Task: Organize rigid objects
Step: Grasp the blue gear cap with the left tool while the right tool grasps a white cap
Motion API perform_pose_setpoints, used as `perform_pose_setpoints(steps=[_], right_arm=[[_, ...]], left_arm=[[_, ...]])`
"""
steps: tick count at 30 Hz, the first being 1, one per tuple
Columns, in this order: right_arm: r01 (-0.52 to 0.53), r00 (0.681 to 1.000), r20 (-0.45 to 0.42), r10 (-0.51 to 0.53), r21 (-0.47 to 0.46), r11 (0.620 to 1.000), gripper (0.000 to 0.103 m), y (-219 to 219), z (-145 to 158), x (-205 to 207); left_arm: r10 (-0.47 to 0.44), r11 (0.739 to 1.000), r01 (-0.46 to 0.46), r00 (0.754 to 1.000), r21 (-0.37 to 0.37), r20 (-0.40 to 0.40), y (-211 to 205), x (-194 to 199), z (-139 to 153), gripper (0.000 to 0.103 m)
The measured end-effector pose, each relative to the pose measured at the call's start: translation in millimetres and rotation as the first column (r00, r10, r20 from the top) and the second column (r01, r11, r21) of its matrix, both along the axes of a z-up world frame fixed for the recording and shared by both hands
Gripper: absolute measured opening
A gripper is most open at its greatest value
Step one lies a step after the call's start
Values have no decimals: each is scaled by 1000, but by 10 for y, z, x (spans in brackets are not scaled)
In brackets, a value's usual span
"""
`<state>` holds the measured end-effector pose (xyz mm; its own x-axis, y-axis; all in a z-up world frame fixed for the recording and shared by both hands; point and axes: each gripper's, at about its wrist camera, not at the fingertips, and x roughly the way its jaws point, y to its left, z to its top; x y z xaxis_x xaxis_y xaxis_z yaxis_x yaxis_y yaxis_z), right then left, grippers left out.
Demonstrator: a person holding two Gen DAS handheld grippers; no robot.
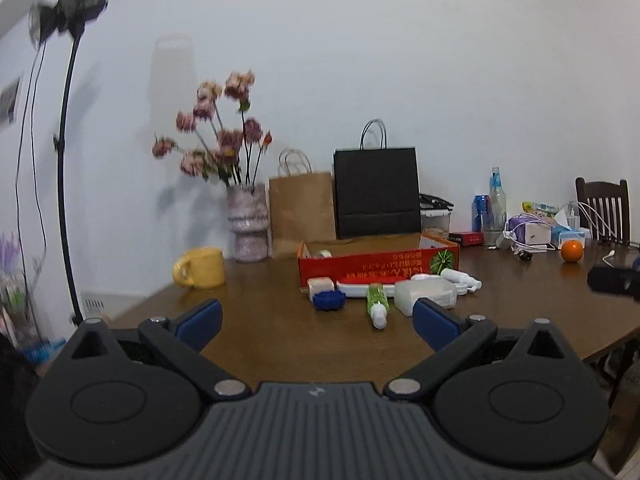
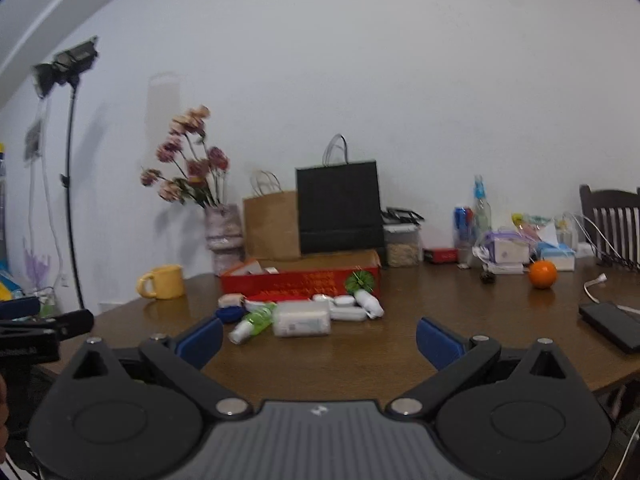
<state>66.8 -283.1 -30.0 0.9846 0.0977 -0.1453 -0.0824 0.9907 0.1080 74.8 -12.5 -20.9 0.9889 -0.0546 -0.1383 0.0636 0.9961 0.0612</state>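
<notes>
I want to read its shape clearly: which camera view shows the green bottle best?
The left wrist view. There the green bottle lies sharp, its whole length visible, white cap toward the camera. In the right wrist view it is blurred, its far end partly hidden behind the white box.

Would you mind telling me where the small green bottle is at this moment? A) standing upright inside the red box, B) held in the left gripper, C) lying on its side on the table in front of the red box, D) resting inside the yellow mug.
C: the green bottle lies on its side on the table, in front of the red box, and both grippers are open and empty.
</notes>
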Motion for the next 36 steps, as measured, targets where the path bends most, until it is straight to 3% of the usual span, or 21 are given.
perform_pose_setpoints(steps=[5, 9, 15, 18, 21, 23, 25, 30, 32, 33, 36], right_arm=[[-12, 998, -62, 13, 16, 1000, 100, -40, -85, 308], [-12, 994, -107, 15, 25, 1000, 90, -90, -87, 642], [-56, 991, -116, 62, 59, 997, 81, -209, 154, 1427], [-83, 984, -149, 93, 76, 994, 74, -259, 274, 2004], [-137, 957, -239, 162, 119, 983, 74, -269, 284, 2678], [-159, 937, -282, 205, 177, 971, 73, -289, 229, 3086], [-151, 903, -362, 233, 240, 959, 67, -312, 125, 3510], [-128, 856, -455, 245, 274, 953, 64, -229, -110, 4068], [-117, 858, -456, 235, 272, 955, 63, -202, -164, 4150], [-113, 851, -471, 235, 272, 956, 57, -189, -192, 4203], [-117, 827, -508, 240, 262, 958, 38, -129, -297, 4282]], left_arm=[[7, 1000, -8, 998, -13, -63, 20, 327, -81, 103], [7, 1000, -6, 997, 15, -78, 2, 708, -91, 103], [-50, 999, 50, 974, -6, -219, 5, 1693, 3, 103], [-55, 998, 59, 968, 8, -247, -15, 2232, 12, 97], [-59, 998, 64, 956, 7, -286, -33, 2741, -26, 91], [-14, 1000, 13, 947, -7, -321, -40, 3021, -93, 81], [-24, 999, 8, 922, -43, -386, -14, 3293, -185, 79], [-89, 993, 40, 881, -114, -465, 12, 3638, -320, 77], [-102, 993, 57, 870, -107, -483, -19, 3694, -367, 57], [-104, 993, 61, 862, -102, -496, -29, 3719, -402, 56], [-104, 994, 68, 869, -91, -483, -77, 3685, -409, 55]])
